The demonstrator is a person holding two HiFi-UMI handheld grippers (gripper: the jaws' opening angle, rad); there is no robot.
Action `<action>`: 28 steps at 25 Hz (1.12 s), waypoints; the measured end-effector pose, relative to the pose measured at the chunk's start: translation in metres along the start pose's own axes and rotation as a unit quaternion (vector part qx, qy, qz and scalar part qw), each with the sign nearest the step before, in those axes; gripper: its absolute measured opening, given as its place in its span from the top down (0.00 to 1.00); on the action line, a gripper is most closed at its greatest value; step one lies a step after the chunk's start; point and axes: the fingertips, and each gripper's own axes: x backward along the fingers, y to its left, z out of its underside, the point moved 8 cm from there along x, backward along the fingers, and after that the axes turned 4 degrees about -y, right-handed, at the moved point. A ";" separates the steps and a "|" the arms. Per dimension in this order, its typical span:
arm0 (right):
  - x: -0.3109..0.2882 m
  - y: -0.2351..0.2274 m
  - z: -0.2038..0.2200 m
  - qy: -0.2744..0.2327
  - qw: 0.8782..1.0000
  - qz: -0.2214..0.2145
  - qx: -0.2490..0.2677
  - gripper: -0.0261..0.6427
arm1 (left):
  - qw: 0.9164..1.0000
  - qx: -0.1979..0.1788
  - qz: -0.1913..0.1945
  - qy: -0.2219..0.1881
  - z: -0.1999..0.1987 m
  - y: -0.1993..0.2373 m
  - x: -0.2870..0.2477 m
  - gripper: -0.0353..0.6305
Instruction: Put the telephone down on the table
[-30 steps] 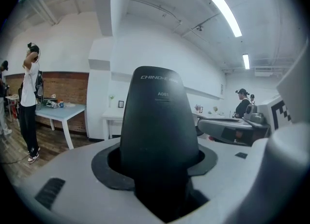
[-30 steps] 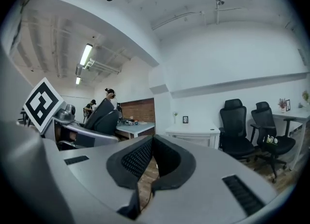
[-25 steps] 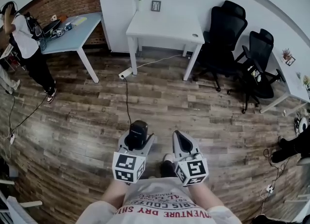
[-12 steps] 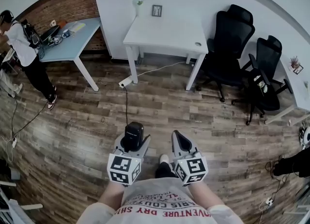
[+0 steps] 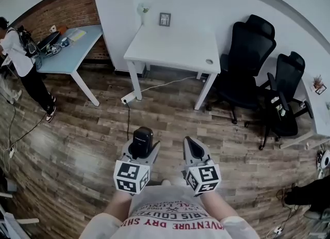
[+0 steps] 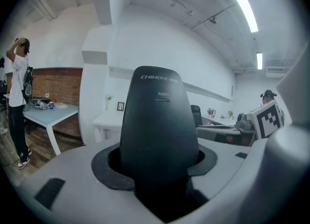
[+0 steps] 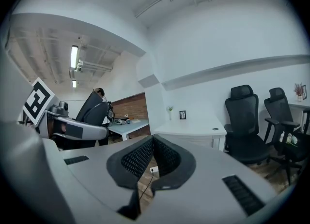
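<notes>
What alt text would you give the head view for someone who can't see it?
Looking down, the left claw grips a black telephone above a wood floor, while the right claw is shut and empty. A white table stands ahead, with black office chairs beside it.

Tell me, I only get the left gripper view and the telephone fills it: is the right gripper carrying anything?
Observer: No, the right gripper has its jaws shut with nothing between them.
Operator: What's on the floor before the white table?
Observer: A power strip lies beside the white table, at its near left leg, with a dark cable running from it toward us.
Operator: Anything on the tabletop's right end?
Observer: One small round object near the front corner; I can't tell what.
</notes>
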 end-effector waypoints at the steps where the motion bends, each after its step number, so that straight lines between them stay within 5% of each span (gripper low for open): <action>1: -0.007 -0.007 0.000 0.002 1.000 -0.001 -0.002 0.92 | 1.000 0.004 -0.001 0.003 0.000 0.002 -0.009 0.53; 13: -0.094 -0.071 0.003 0.015 0.999 0.010 -0.027 0.92 | 1.000 0.008 0.014 0.024 -0.018 0.041 -0.118 0.53; 28: -0.305 -0.152 -0.038 0.013 0.997 0.069 -0.027 0.92 | 0.996 -0.012 0.087 0.033 -0.096 0.163 -0.323 0.53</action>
